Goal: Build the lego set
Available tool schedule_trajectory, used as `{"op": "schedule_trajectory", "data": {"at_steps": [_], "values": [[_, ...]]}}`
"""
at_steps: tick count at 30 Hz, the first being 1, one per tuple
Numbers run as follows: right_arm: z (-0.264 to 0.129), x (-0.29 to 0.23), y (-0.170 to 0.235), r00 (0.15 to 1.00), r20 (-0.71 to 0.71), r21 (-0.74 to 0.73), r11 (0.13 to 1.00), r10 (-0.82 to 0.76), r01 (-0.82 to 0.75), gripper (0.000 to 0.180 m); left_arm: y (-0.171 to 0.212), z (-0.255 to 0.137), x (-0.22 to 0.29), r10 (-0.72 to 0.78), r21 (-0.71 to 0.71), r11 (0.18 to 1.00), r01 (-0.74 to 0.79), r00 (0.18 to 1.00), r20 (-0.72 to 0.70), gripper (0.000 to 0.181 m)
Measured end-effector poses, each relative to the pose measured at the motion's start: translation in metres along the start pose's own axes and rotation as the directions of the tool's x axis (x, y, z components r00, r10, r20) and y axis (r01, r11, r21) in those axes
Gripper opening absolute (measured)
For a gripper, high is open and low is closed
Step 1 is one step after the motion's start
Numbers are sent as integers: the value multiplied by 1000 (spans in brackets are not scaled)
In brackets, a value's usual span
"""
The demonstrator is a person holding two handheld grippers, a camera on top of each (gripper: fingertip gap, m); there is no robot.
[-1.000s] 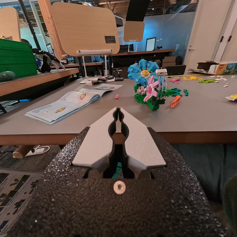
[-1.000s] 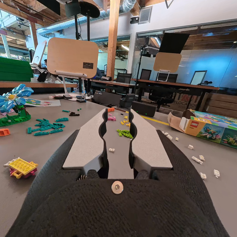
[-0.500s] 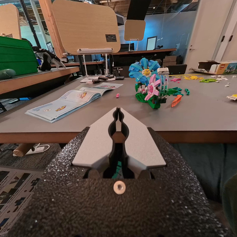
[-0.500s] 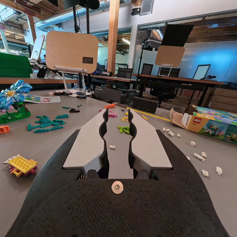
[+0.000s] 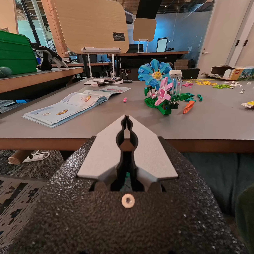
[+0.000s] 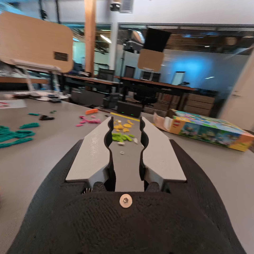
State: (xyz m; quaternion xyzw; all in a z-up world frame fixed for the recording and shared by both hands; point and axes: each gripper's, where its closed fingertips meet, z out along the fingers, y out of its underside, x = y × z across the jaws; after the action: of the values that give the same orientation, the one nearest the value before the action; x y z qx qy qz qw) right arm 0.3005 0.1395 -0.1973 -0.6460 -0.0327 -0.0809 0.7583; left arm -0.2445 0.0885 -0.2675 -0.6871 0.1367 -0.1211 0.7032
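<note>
A partly built lego flower model (image 5: 160, 88), blue and pink petals on a green base, stands mid-table in the left wrist view. My left gripper (image 5: 126, 116) is shut and empty, held at the table's near edge, well short of the model. My right gripper (image 6: 125, 118) is open and empty above the table, pointing at loose piles of lime green pieces (image 6: 121, 137) and yellow pieces (image 6: 122, 127). Pink pieces (image 6: 88, 121) and teal pieces (image 6: 15, 135) lie to its left, small white pieces (image 6: 121, 143) between the fingers' line of sight.
An open instruction booklet (image 5: 71, 104) lies left of the model, an orange piece (image 5: 188, 106) and a small pink piece (image 5: 125, 99) near it. The lego box (image 6: 206, 129) lies at the right. A wooden book stand (image 5: 93, 26) stands at the back. The grey table (image 5: 206, 123) ends at a wooden front edge. My right fingertips sit around 55 cm from my left ones.
My right gripper has swung to the right and forward, toward the green and yellow piles; the view is blurred by motion. My left gripper has barely moved and stays shut.
</note>
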Motion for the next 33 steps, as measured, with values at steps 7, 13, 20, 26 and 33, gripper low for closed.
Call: {"op": "schedule_trajectory", "data": {"at_steps": [7,13,20,26,33], "values": [[-14,47,-9,980,-187,32,997,-67,74,33,0,-1,-1,-2,0,1000,2,1000,4,0],[-19,84,3,962,-258,-19,996,-86,84,28,0,-2,-5,-14,3,1000,14,1000,7,0],[-14,76,9,971,-216,-45,995,-98,91,25,1,-2,-5,-28,1,1000,28,1000,8,0],[-14,76,10,974,-210,-47,996,-87,78,25,1,-1,-4,-32,-2,999,32,999,6,0],[-13,75,11,975,-204,-52,996,-87,78,24,2,-1,-3,-33,-5,999,33,999,3,0]]}}
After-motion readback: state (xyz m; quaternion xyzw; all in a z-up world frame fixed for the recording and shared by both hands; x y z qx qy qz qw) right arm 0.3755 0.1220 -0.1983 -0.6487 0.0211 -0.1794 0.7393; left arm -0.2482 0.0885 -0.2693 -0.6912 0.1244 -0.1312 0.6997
